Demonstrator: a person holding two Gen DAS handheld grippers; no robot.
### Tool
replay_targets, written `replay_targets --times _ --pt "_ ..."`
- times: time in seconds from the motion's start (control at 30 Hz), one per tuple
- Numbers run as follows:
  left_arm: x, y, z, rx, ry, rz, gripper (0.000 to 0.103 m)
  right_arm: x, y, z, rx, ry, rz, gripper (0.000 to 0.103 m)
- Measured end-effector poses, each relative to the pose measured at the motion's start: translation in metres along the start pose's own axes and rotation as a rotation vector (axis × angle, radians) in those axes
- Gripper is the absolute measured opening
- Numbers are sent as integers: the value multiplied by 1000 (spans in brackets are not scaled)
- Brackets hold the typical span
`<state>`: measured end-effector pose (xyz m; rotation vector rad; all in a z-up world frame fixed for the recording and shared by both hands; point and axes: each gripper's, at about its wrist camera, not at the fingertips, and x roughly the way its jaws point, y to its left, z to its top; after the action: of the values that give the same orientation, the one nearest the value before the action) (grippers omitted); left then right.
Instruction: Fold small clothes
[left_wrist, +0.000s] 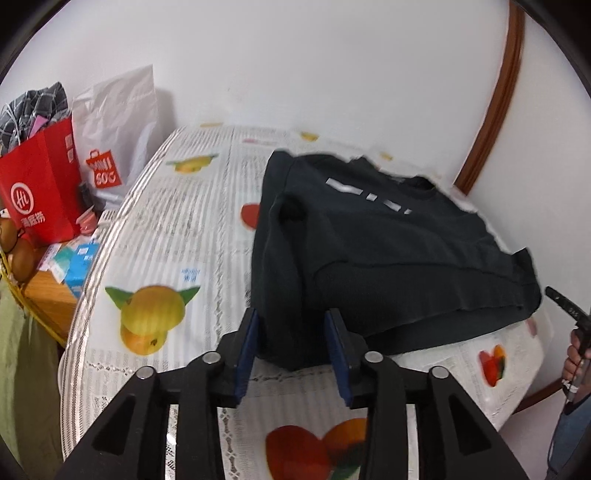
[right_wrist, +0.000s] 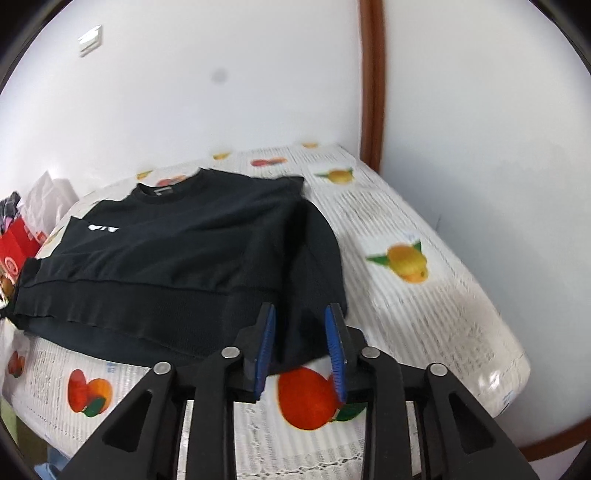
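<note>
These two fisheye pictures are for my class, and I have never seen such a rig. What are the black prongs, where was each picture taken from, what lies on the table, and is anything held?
No robot here: a person holds a two-fingered claw in each hand, with a camera on each looking along its fingers. One picture looks past the left claw, the other past the right claw. The blue strips are their gripping pads. On the fruit-print tablecloth lies a black sweatshirt, partly folded. Each claw is open around the near hem, one at each corner; the pads do not seem to pinch the cloth, so nothing is held. A red bag and a white bag stand beyond the table.
</note>
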<state>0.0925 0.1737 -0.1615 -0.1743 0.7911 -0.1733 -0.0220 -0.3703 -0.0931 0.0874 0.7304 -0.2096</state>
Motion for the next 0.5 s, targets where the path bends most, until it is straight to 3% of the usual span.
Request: replay_targets --times 0.23,0.5 --pt "9 -16 7 1 17 -55 39 -2 32 15 -47 -4 18 30" --pt "34 -28 8 14 69 -50 46 9 42 12 -34 20 29 35"
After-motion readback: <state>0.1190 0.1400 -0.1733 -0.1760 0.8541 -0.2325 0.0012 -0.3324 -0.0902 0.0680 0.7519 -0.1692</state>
